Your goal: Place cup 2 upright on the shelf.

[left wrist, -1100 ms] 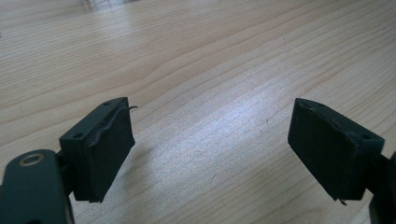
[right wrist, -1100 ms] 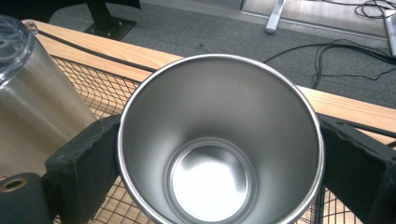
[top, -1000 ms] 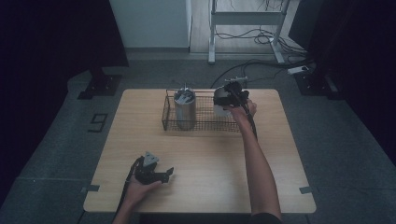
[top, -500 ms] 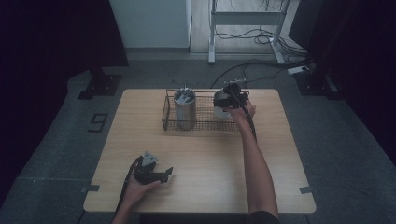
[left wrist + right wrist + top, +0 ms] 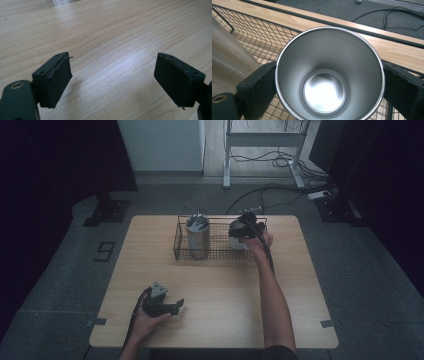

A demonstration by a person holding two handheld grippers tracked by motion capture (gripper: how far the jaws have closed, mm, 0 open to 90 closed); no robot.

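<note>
The wooden table [image 5: 215,285] carried a black wire basket [image 5: 216,258] towards its far edge, and everything else is placed from that basket. Inside it, at its left end, a tall steel tumbler [image 5: 198,237] stood upright with a lid on top. In the right gripper view its brushed side rose just beside the left jaw.

At the basket's right end was an open steel cup [image 5: 324,75], mouth up, its polished inside and round bottom plain in the right gripper view. The basket's mesh showed beneath and beside it. Whether its base touched the mesh could not be told.

The right gripper [image 5: 247,227] was over that right end, the person's forearm reaching to it across the table from the near edge. Its two black jaws stood on opposite sides of the cup just under the rim, and both pads pressed against the wall, so the gripper was clamped on the cup.

The left gripper [image 5: 112,82] was well apart from the basket, near the table's front edge and left of the basket's middle, low over bare wood. Its jaws stood wide apart with nothing between them.
</note>
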